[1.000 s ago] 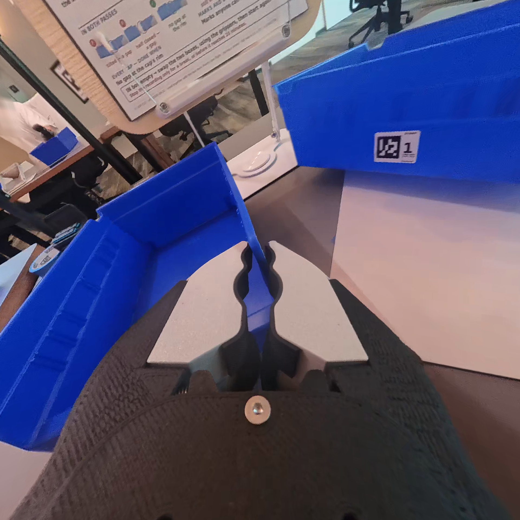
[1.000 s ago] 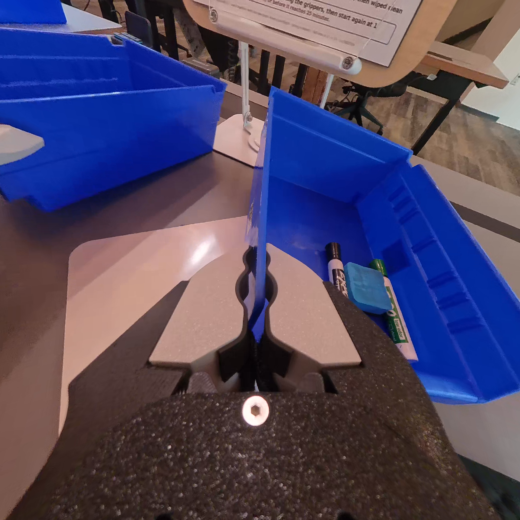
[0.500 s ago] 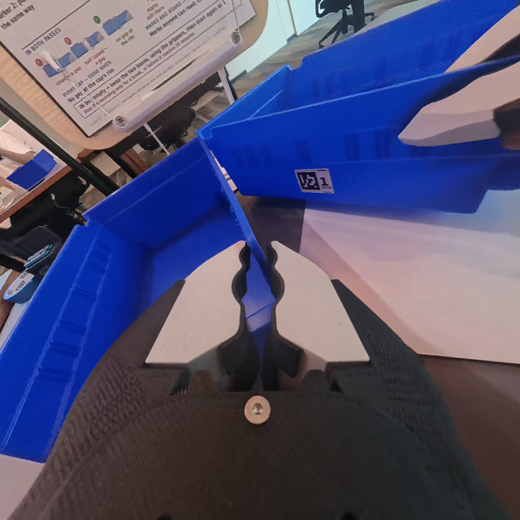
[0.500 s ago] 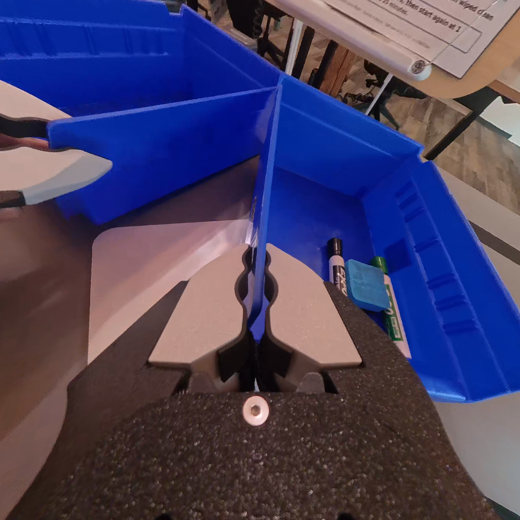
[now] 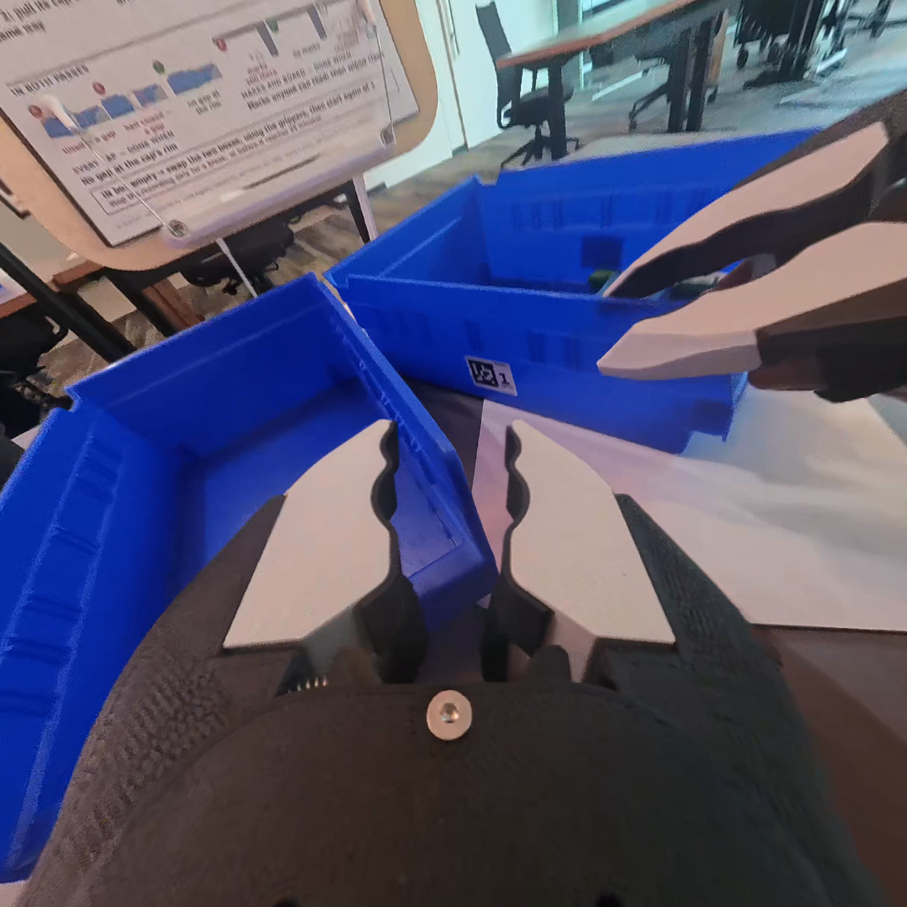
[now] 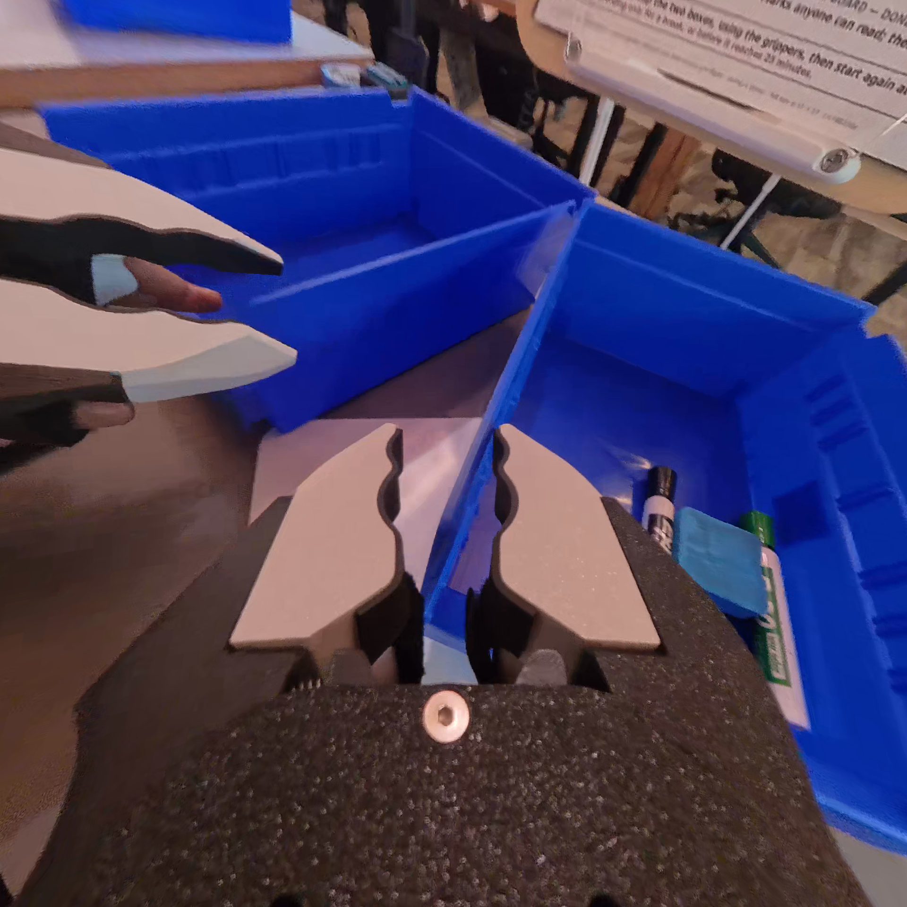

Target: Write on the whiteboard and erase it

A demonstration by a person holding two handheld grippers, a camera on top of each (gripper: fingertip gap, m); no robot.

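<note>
Both your grippers are open and hold nothing. The wall of the empty bin (image 5: pixel 432 491) stands loose between the fingers of your left gripper (image 5: pixel 449 432); the wall of the other bin (image 6: pixel 495 441) stands loose in your right gripper (image 6: pixel 446 432). Lift both clear before you turn. The whiteboard (image 6: pixel 314 451) lies flat between the bins. The black marker (image 6: pixel 657 505), green marker (image 6: pixel 770 589) and eraser (image 6: pixel 716 564) lie in the right bin; go for a marker first, fingers pointing downward.

Two blue bins (image 6: pixel 687 314), white whiteboard (image 5: pixel 736 540), light-blue eraser (image 6: pixel 716 564), green-capped marker (image 6: pixel 765 589), black-capped marker (image 6: pixel 660 500)
</note>
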